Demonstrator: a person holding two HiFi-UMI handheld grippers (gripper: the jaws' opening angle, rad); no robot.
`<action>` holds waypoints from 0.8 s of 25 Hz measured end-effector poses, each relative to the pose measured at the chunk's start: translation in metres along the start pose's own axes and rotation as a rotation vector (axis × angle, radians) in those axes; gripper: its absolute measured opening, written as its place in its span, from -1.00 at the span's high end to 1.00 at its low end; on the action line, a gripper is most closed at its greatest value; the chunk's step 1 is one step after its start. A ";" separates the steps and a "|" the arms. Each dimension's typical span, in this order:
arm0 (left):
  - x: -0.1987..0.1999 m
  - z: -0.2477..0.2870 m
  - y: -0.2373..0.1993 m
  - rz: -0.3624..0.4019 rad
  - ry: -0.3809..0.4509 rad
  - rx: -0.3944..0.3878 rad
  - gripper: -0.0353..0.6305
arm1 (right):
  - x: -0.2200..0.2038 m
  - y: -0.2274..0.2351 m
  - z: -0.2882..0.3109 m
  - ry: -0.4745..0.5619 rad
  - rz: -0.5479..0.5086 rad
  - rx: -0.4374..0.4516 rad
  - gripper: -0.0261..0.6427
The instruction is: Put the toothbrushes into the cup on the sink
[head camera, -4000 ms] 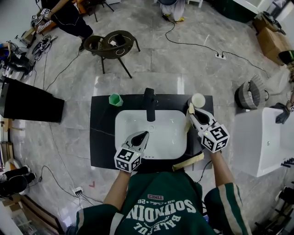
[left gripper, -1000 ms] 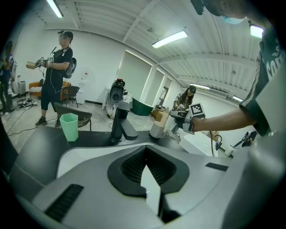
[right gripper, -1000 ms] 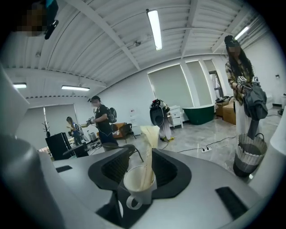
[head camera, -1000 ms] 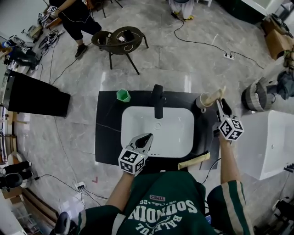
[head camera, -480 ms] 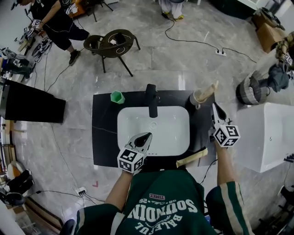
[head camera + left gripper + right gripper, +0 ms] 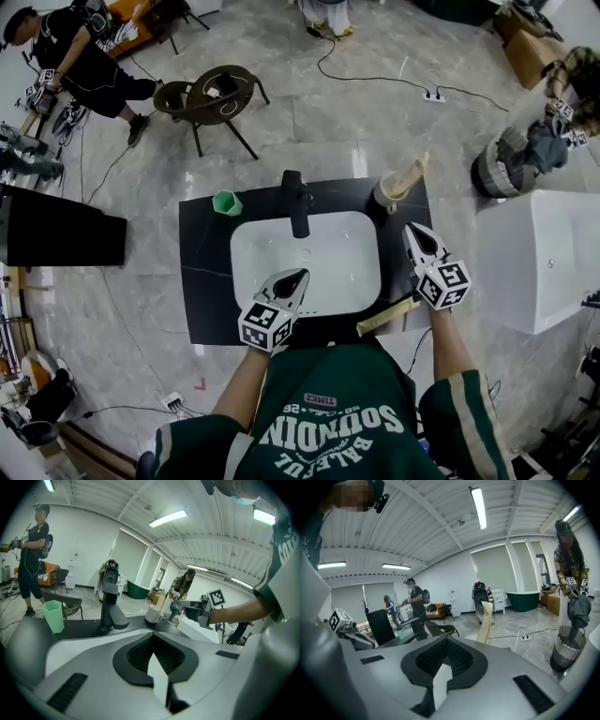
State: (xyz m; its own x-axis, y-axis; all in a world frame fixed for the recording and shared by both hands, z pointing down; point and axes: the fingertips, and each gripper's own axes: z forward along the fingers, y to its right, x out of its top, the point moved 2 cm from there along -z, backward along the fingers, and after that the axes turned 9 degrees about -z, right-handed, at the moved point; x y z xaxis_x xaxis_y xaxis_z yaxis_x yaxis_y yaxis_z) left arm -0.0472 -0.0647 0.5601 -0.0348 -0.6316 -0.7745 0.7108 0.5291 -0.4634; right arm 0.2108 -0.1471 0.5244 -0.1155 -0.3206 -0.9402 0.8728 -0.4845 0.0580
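- One loose toothbrush [image 6: 387, 317] is lying on the counter's near edge, waiting to be picked up.
- The left gripper [image 6: 298, 276] is hovering over the sink [image 6: 246, 281], jaws together and empty.
- The right gripper [image 6: 412, 230] has just been closing, with nothing between its jaws.
- Farther back, the other toothbrush [image 6: 405, 176] is standing in the cup [image 6: 386, 194], so the task looks half done.

A recording lab: freestanding sink [image 6: 272, 267], floor cables [image 6: 367, 79] (power strip [image 6: 433, 96] too).
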 end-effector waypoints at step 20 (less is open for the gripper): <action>-0.014 0.005 0.028 0.044 -0.051 -0.091 0.87 | -0.073 -0.024 -0.097 -0.046 0.258 -0.213 0.80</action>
State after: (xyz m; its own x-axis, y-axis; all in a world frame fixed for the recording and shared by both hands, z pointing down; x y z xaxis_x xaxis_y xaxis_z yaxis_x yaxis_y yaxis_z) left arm -0.0233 -0.0439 0.5597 0.0324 -0.6335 -0.7731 0.6441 0.6046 -0.4685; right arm 0.2440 -0.0329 0.5591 0.1054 -0.4497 -0.8869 0.9548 -0.2034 0.2166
